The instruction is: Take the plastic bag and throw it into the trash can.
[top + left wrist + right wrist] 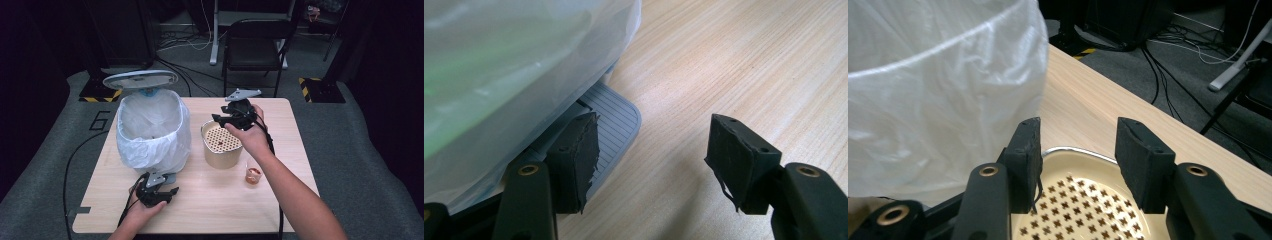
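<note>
Cream container (221, 146) with a perforated insert stands near the middle of the desk (210, 200), just right of the bin (152, 130). The right gripper (220, 120) hangs over the container's far rim, held from above by the person's right hand (250, 134). In the right gripper view its two black jaws stand apart above the metal rim and the cross-shaped holes of the container (1083, 205); nothing lies between them and the pads touch nothing.

Left of the container, the bin is lined with a white plastic bag (150, 150) folded over its rim, and its grey lid (140, 79) stands raised at the back. The bag (938, 100) also shows in the right gripper view, beside the container.

At the front of the desk the left gripper (167, 192) rests low, held by the left hand (145, 212), right at the bin's foot. In the left gripper view its jaws are apart with only bare wood between them; the left one sits on or just over the ribbed grey pedal (616, 120) that sticks out from under the bag, though I cannot tell whether it presses down.

A small glass (253, 174) holding something reddish stands on the desk just right of the container, under the right forearm.
</note>
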